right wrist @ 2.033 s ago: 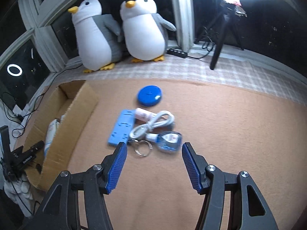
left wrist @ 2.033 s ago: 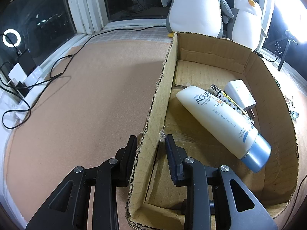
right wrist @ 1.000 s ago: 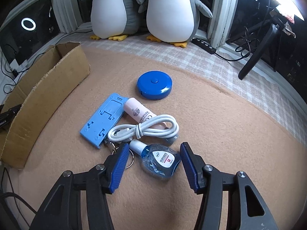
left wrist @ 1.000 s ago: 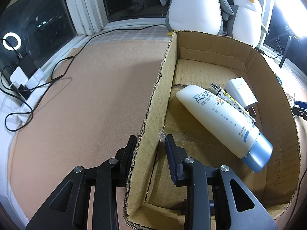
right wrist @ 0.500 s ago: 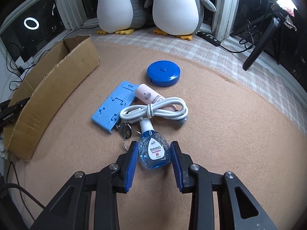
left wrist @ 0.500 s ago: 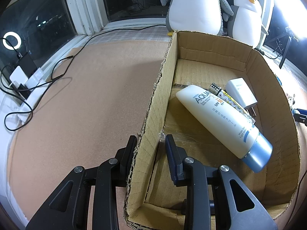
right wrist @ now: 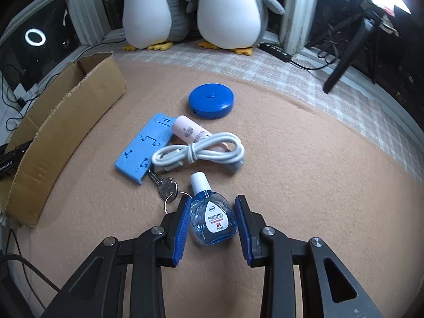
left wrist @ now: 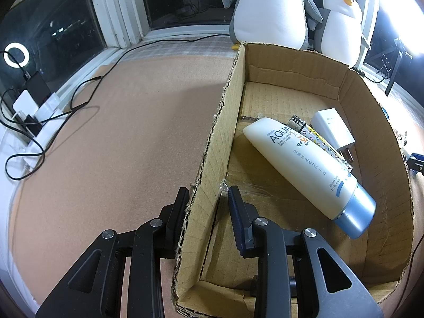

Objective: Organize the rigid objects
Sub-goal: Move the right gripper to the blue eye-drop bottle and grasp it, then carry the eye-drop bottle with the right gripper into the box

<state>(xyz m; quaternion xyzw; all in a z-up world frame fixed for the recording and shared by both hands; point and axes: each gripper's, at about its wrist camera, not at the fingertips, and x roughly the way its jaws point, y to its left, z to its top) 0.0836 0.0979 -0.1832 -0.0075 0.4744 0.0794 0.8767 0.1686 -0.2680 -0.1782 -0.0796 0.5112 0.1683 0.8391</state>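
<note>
My left gripper [left wrist: 208,204] straddles the left wall of the cardboard box [left wrist: 212,143], one finger outside and one inside, with a small gap on the inner side. The box holds a white sunscreen tube [left wrist: 304,167], a patterned lighter [left wrist: 318,137] and a white charger plug [left wrist: 334,129]. My right gripper [right wrist: 213,212] has closed around a small blue eye-drop bottle [right wrist: 213,217] lying on the carpet; both pads are at its sides. Beyond lie a key on a ring [right wrist: 167,188], a white cable [right wrist: 201,152], a pink tube [right wrist: 188,131], a light-blue plastic stand [right wrist: 144,147] and a blue round tape measure [right wrist: 211,100].
Two penguin plush toys [right wrist: 185,8] stand at the window behind. The box also shows at the left of the right wrist view [right wrist: 66,122]. A tripod leg [right wrist: 347,61] and a power strip [right wrist: 275,51] are at the back right. Cables and chargers [left wrist: 29,111] lie along the left sill.
My right gripper came down over the pile and its fingers narrowed around the eye-drop bottle. The left gripper and the box have stayed still.
</note>
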